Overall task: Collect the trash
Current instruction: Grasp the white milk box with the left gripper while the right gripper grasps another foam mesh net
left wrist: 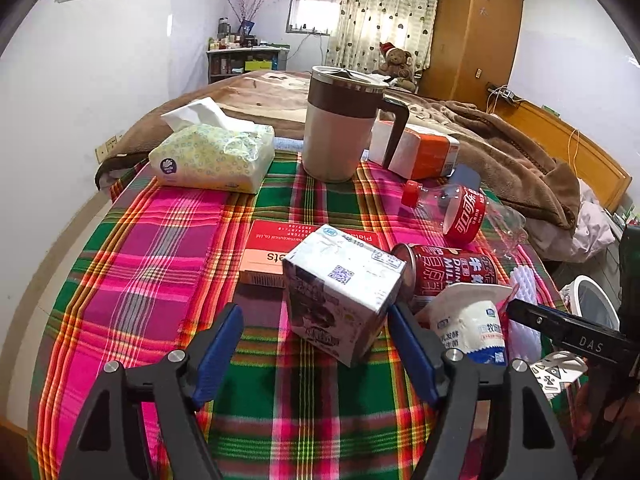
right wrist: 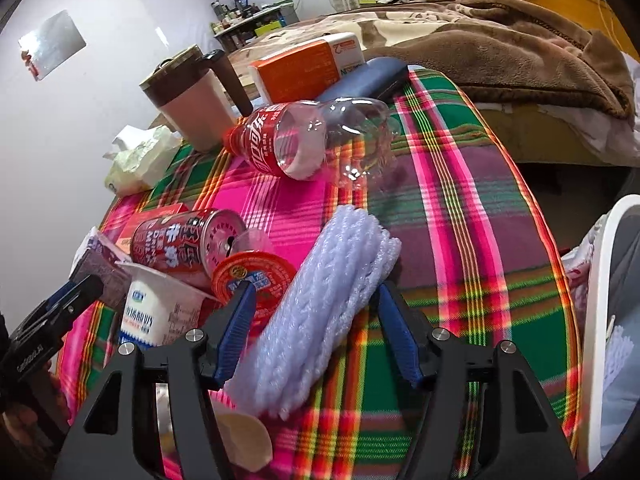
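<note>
My left gripper (left wrist: 316, 316) is open, its blue pads on either side of a small milk carton (left wrist: 340, 292) lying on the plaid tablecloth. Beside the carton lie a red milk can (left wrist: 452, 272), a white yogurt cup (left wrist: 476, 328) and an empty cola bottle (left wrist: 452, 208). My right gripper (right wrist: 314, 300) is open around a white foam net sleeve (right wrist: 320, 312) without squeezing it. In the right wrist view the red can (right wrist: 180, 244), a red foil lid (right wrist: 256, 276), the yogurt cup (right wrist: 156, 308) and the cola bottle (right wrist: 308, 140) lie to the left and ahead.
A brown-banded mug (left wrist: 344, 124), a tissue pack (left wrist: 216, 156), an orange-white box (left wrist: 420, 152) and a flat red box (left wrist: 272, 256) sit on the table. A white bin (right wrist: 608, 304) stands off the table's right edge. A bed with a brown blanket (right wrist: 520, 40) lies behind.
</note>
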